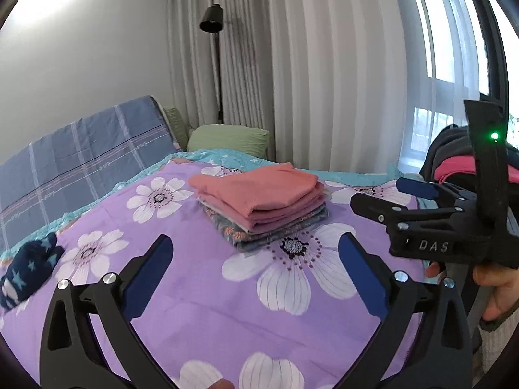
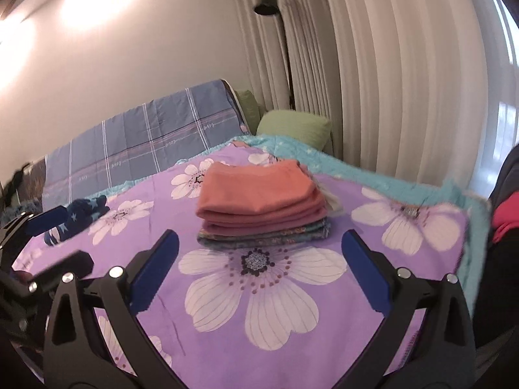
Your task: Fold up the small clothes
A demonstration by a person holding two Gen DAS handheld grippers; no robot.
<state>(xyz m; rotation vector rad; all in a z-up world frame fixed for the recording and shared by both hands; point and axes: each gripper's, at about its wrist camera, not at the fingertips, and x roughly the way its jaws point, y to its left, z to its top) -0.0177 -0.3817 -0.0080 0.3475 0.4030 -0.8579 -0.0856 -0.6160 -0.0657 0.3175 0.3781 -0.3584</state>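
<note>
I take the stack of folded clothes (image 1: 259, 206) as my mark; it sits on the bed (image 1: 201, 308), whose purple cover carries big white flowers. The stack's top piece is salmon pink, with patterned blue-grey pieces under it.

Far to the left of the stack, near the cover's edge, a dark blue garment with pale stars (image 1: 27, 274) lies crumpled and unfolded. Behind it and left of the stack, a blue checked quilt (image 1: 81, 165) leans up against the pale wall (image 1: 81, 64). Just behind the stack to the left lies a green pillow (image 1: 227, 137), and above it a black floor lamp (image 1: 212, 19) stands in front of the cream curtains (image 1: 324, 81). A turquoise border of the bedding (image 2: 405, 181) runs behind and to the right of the stack. Further right, a window (image 1: 454, 48) lets in daylight, and below it sits a dark bundle with something pink (image 1: 454, 170) in it.

My left gripper (image 1: 256, 269) hovers in front of the stack with its jaws spread wide and nothing between them. My right gripper (image 2: 259, 265) is also in front of the stack, jaws apart and empty. In the left view my right hand (image 1: 496, 287) grasps its handle, right of the stack.
</note>
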